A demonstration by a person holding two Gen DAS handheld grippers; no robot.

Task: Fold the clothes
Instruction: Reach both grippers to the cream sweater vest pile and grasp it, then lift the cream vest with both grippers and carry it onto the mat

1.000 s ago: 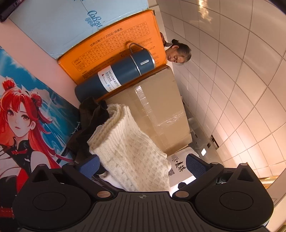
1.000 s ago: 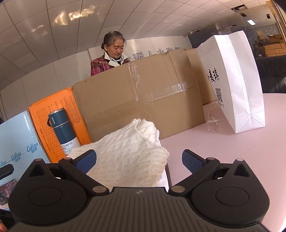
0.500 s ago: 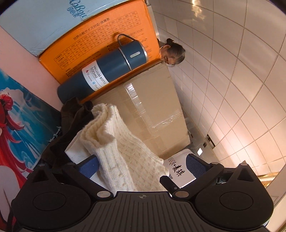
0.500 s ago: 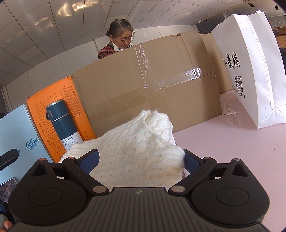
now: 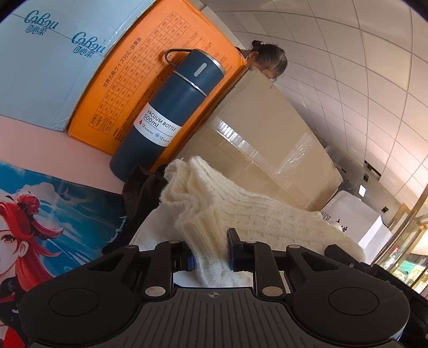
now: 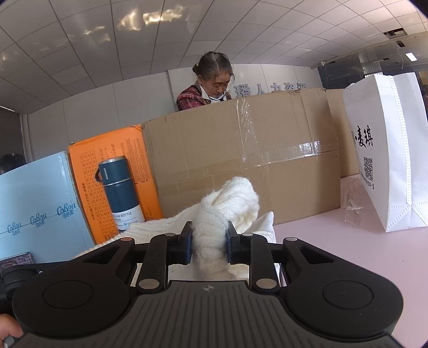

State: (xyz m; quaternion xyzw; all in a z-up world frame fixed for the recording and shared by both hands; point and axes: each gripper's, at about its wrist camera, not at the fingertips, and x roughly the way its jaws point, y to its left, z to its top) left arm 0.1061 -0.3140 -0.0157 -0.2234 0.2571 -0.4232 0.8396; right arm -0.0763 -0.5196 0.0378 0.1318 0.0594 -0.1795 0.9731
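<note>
Cream knit sweater (image 5: 240,211) is pinched by left tool (image 5: 210,253) and right tool (image 6: 208,242), its lower part hidden.

- Both views are bright and evenly lit — soft light from overhead, with pale reflections smeared across the glossy ceiling panels (image 6: 149,18).
- Glare streaks the clear tape on the cardboard box (image 5: 267,150).
- Fisheye bending curves straight edges (worst at the dark corners).
- Focus is sharp; shadows stay faint on the pink table (image 6: 347,254).
</note>
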